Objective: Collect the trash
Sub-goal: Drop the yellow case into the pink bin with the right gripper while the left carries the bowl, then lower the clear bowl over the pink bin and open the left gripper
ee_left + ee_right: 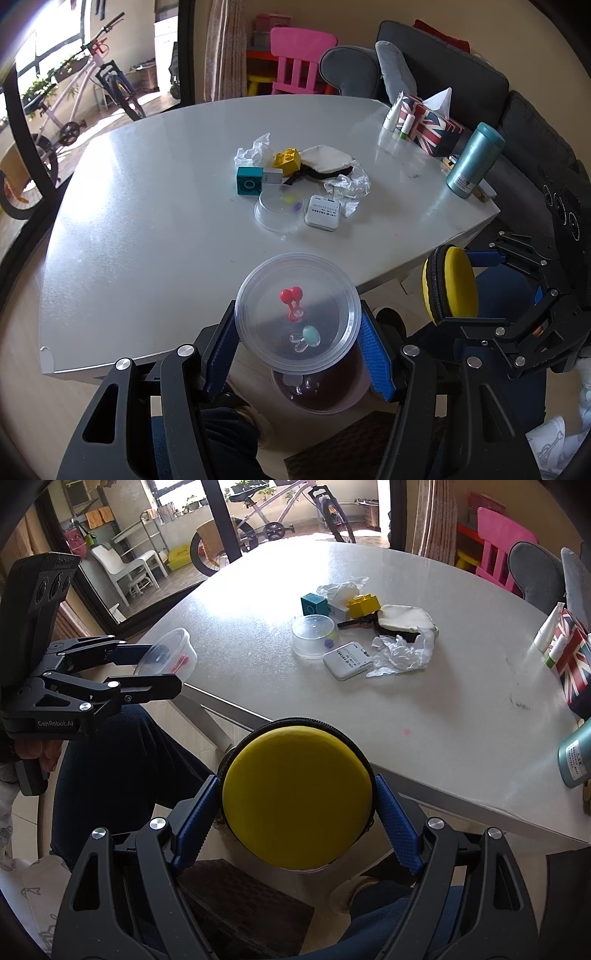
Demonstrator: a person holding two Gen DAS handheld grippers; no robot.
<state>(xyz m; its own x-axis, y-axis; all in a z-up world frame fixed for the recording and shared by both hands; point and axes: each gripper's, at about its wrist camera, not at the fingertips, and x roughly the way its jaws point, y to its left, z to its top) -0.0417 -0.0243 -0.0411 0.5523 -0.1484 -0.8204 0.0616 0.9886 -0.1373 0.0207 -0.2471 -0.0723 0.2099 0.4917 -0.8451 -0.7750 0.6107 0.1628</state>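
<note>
Holding two items off the near edge of the white table [147,206]: my left gripper [297,341] is clamped on a clear plastic tub [297,314] with small coloured trinkets inside; my right gripper [295,808] grips a round yellow zip case [295,797]. Farther in on the table: crumpled wrappers [402,651], a second clear tub [313,635], white box [347,661], teal block [313,604], yellow brick [364,605]. At the table's right edge, a flag-print tissue box [428,125].

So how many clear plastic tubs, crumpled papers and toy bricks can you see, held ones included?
Clear round plastic tubs: 2, held, table
Crumpled white papers: 2
Toy bricks: 2, yellow, teal
Total: 6
</note>
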